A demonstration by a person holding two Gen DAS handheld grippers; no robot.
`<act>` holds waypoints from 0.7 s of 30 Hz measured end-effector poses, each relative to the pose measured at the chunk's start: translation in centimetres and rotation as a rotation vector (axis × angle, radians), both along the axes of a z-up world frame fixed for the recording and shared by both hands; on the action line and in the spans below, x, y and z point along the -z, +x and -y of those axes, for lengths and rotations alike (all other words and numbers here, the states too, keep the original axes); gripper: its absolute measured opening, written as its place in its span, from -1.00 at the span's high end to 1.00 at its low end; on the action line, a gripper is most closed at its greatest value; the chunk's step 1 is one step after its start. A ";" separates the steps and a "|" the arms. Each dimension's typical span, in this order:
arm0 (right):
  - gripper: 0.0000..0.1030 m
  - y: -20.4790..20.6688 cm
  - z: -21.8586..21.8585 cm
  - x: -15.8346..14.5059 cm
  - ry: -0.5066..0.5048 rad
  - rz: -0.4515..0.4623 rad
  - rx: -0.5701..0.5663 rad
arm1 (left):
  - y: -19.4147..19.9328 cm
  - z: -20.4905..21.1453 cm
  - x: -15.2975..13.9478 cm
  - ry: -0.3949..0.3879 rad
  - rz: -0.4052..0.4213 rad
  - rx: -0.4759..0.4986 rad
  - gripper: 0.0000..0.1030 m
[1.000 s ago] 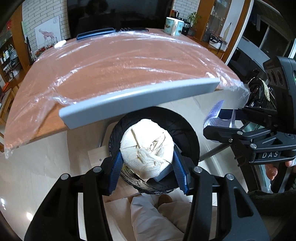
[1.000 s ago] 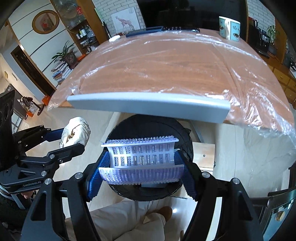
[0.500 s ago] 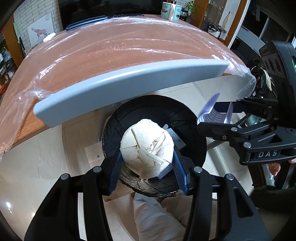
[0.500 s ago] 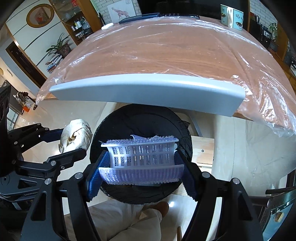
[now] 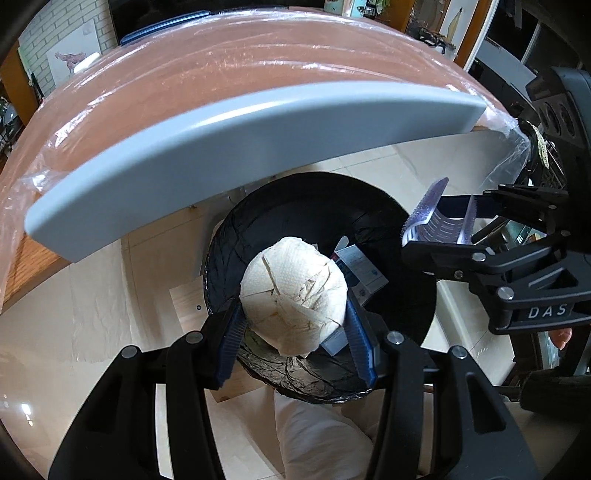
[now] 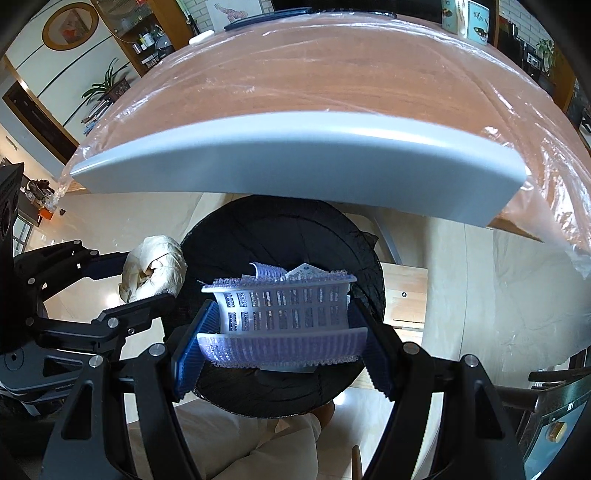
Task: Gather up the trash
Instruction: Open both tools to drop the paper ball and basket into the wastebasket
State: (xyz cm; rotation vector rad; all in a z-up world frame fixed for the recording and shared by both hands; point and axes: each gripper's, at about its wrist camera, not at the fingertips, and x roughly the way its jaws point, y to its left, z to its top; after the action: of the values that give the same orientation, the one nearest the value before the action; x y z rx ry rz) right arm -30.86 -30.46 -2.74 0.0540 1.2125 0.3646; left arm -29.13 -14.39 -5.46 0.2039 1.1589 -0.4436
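Table (image 6: 332, 74) under plastic sheet looks cleared of trash, mug (image 6: 467, 20) at far end. Bin (image 5: 391, 221) with black liner on floor below edge, card packet (image 5: 364, 271) already inside. Right gripper (image 6: 282, 334) clamped on white plastic tray (image 6: 284, 308), hanging over bin mouth. Left gripper (image 5: 295, 334) clenched on paper wad (image 5: 293, 291), also over bin. Left to do, by my read: release both, drop in.

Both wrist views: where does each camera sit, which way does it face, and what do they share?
Left wrist: on the left gripper, looking steeply down at its paper wad over the black-lined bin; a trouser leg shows.
Right wrist: on the right gripper, looking steeply down at its plastic basket piece over that bin; trouser leg again.
Shared: bin, grey chair back, plastic-covered table, each other's gripper.
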 end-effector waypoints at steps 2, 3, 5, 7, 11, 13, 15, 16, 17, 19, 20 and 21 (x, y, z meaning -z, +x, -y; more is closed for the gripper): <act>-0.39 0.0 -0.1 0.2 -0.001 -0.008 0.000 | 0.2 0.0 0.4 0.000 -0.012 0.005 -0.01; -0.40 0.1 -0.1 0.3 0.000 -0.015 -0.004 | 0.2 0.2 0.4 -0.005 -0.017 0.012 -0.01; -0.58 0.1 -0.2 0.5 0.001 -0.027 -0.004 | 0.3 0.3 0.6 -0.007 -0.030 0.031 -0.12; -0.72 0.1 -0.1 0.5 0.008 -0.030 0.007 | 0.4 0.5 0.6 0.011 -0.015 0.031 -0.45; -0.74 0.1 0.4 0.4 -0.005 -0.036 0.032 | 0.6 0.2 0.7 0.019 -0.027 0.018 -0.47; -0.74 -0.2 0.8 -0.3 -0.001 -0.028 0.042 | 0.6 -0.1 0.2 0.013 -0.023 0.014 -0.47; -0.74 -0.6 1.2 -1.7 0.004 -0.006 0.039 | 0.2 -0.5 -0.8 0.010 -0.006 0.018 -0.47; -0.74 -0.9 1.4 -3.2 0.014 0.027 0.031 | 0.0 -0.8 -1.7 0.001 0.010 0.026 -0.47; -0.74 -1.1 1.6 -4.3 0.019 0.054 0.028 | -0.2 -1.1 -2.5 -0.012 0.024 0.034 -0.47; -0.84 -1.2 2.1 -6.9 0.026 0.125 0.024 | -0.7 -1.9 -5.6 -0.062 0.083 0.064 -0.47; -0.88 -1.0 2.6 -8.6 0.025 0.181 0.031 | -0.8 -2.3 -7.3 -0.086 0.119 0.075 -0.51; -0.92 -0.5 2.9 -9.5 0.019 0.206 0.040 | -0.7 -2.3 -8.5 -0.099 0.156 0.076 -0.66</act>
State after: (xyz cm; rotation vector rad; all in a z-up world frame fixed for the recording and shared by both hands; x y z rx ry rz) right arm -31.32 -33.37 6.71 0.0555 1.0027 0.3377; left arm -29.85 -12.11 3.06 0.1936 0.9765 -0.5409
